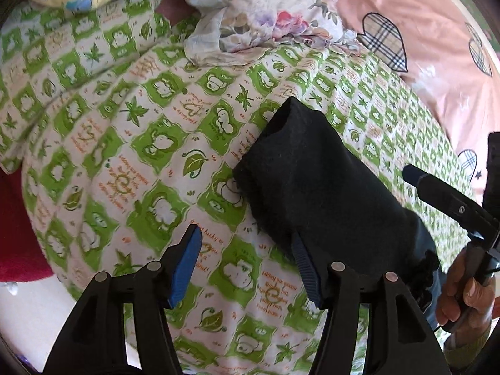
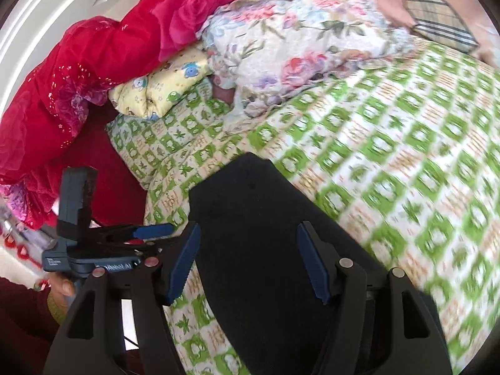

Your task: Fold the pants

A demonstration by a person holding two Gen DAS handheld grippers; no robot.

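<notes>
both jaws gape, gripping nothing; we hover our left gripper and right gripper over the black pants, folded on the bed.

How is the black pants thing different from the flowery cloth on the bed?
The pants are plain black; the flowery cloth is pale with pink and purple flowers. The pants lie as a smooth folded strip; the flowery cloth is bunched and crumpled. The pants are near the grippers; the flowery cloth sits farther back. Both rest on the green-patterned sheet.
</notes>
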